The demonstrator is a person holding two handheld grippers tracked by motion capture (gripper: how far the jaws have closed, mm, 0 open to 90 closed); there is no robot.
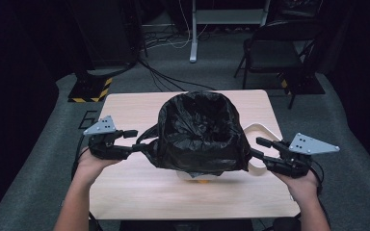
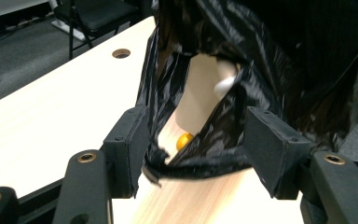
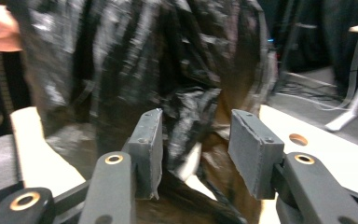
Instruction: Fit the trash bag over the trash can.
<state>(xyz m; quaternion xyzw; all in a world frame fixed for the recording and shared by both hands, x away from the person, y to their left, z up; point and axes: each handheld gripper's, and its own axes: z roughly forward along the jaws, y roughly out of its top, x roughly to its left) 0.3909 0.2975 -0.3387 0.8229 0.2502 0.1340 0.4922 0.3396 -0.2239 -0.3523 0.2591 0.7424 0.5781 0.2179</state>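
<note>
Setting: pale wooden table (image 1: 139, 190) in a dark room, folding chair (image 1: 270, 50) behind.
Bag: black bin bag (image 1: 200, 132) mid-table, draped over a white container (image 2: 200, 95); orange ball (image 2: 184, 140) at its foot.
Left gripper (image 1: 132, 140): jaws half open, bag hem (image 2: 191, 168) strung between them, left pad touching.
Right gripper (image 1: 257, 147): jaws half open, pads clear of the film between them.
Advice: pull both sides down evenly; keep the hem taut and avoid tearing it.

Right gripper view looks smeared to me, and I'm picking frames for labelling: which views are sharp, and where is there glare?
Right gripper view: the black bag is motion-blurred, its creases streaked, though the jaws are crisp. Left gripper view: sharp up close, with bright highlights on the bag's folds and a small orange ball showing clearly. High view: soft overall, dim room, evenly lit table, mild sheen on the bag.
</note>
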